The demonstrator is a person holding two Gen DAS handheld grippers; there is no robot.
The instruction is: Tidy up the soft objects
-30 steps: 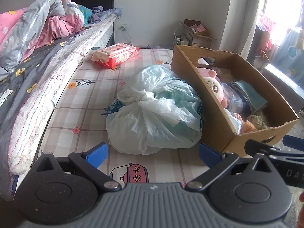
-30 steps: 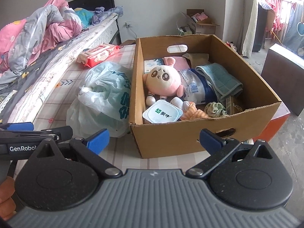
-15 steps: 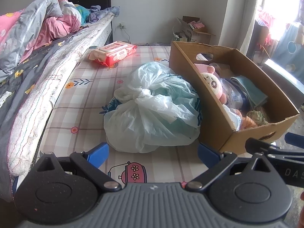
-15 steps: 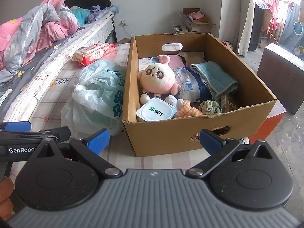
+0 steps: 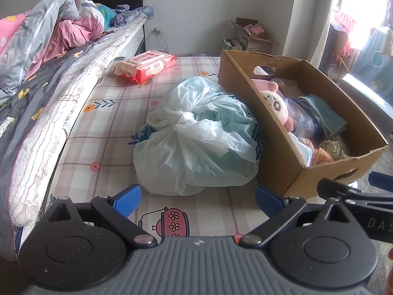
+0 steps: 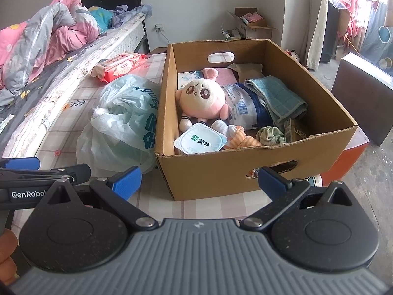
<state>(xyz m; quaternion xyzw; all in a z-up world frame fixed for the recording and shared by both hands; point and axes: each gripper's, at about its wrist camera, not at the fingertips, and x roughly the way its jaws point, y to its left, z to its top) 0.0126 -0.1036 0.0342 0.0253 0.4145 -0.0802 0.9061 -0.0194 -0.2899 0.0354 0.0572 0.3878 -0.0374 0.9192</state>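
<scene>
Plush toy (image 6: 202,100) (pink) in cardboard box (image 6: 245,172), beside tied plastic bag (image 5: 196,142)

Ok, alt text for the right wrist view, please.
An open right gripper faces a cardboard box holding a pink plush toy, a teal towel and a white tub. A knotted plastic bag sits left of the box.

Rumpled bedding (image 5: 49,36) at left; small open carton (image 6: 250,24) by far wall
</scene>
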